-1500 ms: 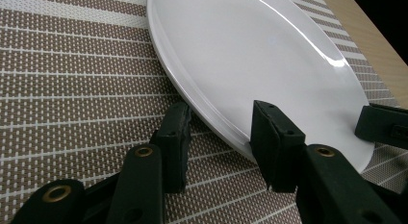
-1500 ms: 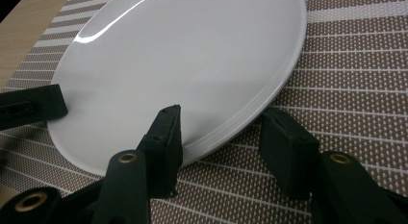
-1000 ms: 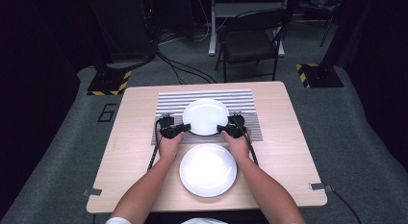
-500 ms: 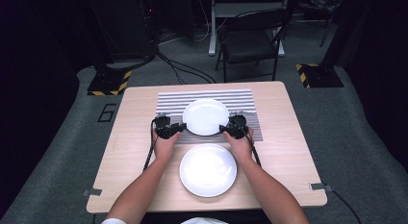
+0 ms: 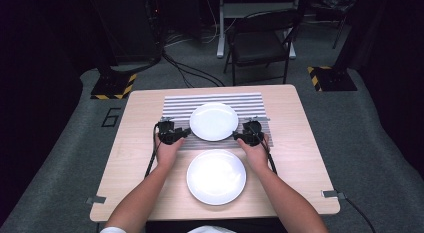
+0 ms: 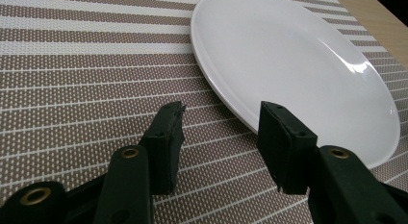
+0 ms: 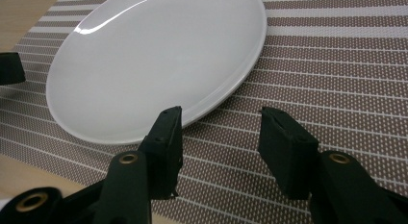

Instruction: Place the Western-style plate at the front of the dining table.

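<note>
Since the earlier frame, the left gripper (image 5: 186, 134) has backed off the far plate (image 5: 214, 121), its empty jaws just opening. Right gripper (image 5: 236, 137) sits open beside that plate's opposite rim, nothing held.

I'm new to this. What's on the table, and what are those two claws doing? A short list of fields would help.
Table: wooden top
Mat: striped placemat at the far middle
Far plate: white plate lying flat on the placemat
Near plate: second white plate on bare wood, in front of the person
Left claw: jaws open and just been opening, beside the far plate's rim, nothing gripped
Right claw: jaws apart, at the opposite rim, nothing gripped
</note>
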{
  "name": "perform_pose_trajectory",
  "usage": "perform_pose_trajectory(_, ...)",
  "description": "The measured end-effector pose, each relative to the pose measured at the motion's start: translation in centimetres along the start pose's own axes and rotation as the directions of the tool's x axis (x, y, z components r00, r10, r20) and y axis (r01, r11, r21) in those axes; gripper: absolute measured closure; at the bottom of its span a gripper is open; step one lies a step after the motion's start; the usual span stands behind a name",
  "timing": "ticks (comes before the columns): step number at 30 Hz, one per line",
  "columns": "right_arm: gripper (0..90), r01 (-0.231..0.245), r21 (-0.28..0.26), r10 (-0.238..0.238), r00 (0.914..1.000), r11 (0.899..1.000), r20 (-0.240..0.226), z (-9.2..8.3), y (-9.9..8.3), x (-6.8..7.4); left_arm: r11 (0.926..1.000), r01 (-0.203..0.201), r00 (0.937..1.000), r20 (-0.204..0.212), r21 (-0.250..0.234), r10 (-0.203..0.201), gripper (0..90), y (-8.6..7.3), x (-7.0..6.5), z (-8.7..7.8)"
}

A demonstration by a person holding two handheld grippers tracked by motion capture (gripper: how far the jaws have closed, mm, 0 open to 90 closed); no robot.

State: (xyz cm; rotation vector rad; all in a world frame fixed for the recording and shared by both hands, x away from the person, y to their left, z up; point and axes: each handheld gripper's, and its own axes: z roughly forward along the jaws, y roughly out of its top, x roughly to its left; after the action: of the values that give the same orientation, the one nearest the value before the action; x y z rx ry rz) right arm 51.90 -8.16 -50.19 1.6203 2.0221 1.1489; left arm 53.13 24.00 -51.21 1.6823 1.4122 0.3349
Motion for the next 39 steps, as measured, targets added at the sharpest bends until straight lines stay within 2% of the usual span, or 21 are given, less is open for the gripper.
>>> perform_pose_trajectory(7, 49.8, -0.012, -0.022, 0.012, 0.9997, 1.000, -0.023, -1.6, -0.3, -0.4, 0.9995, -0.028, 0.9995, 0.011, -0.012, 0.028, 49.4, -0.2, -0.2, -1.4)
perform_pose_trajectory(8, 49.8, -0.009, -0.028, 0.008, 0.9996, 1.000, -0.026, -1.8, -0.4, -0.4, 0.9989, -0.045, 0.9989, 0.012, -0.010, 0.045, 49.4, -0.2, -0.2, -1.7)
perform_pose_trajectory(9, 49.9, -0.006, -0.029, 0.006, 0.9997, 1.000, -0.025, -2.1, -0.4, -0.4, 0.9992, -0.039, 0.9991, 0.014, -0.009, 0.039, 49.2, -0.3, -0.3, -2.0)
perform_pose_trajectory(10, 49.8, -0.006, -0.034, 0.005, 0.9995, 0.999, -0.031, -2.4, -0.5, -0.4, 0.9985, -0.054, 0.9985, 0.014, -0.008, 0.054, 49.0, -0.3, -0.2, -2.2)
perform_pose_trajectory(16, 49.3, 0.002, -0.055, -0.005, 0.9989, 0.998, -0.046, -4.1, -0.9, -0.1, 0.9968, -0.079, 0.9967, 0.019, -0.012, 0.079, 47.4, -0.4, -0.6, -3.9)
perform_pose_trajectory(27, 48.5, 0.035, -0.063, -0.039, 0.9974, 0.997, -0.061, -6.2, -2.0, 0.3, 0.9947, -0.099, 0.9944, 0.034, -0.026, 0.100, 44.9, -1.3, -0.5, -6.7)
perform_pose_trajectory(33, 48.0, 0.071, -0.059, -0.075, 0.9950, 0.996, -0.067, -7.2, -3.1, 0.3, 0.9957, -0.089, 0.9954, 0.033, -0.026, 0.090, 43.3, -1.8, -0.2, -7.4)
perform_pose_trajectory(39, 47.0, 0.069, -0.052, -0.073, 0.9946, 0.996, -0.074, -7.7, -4.4, 0.0, 0.9933, -0.115, 0.9927, 0.035, -0.005, 0.116, 42.9, -2.9, -0.1, -8.3)
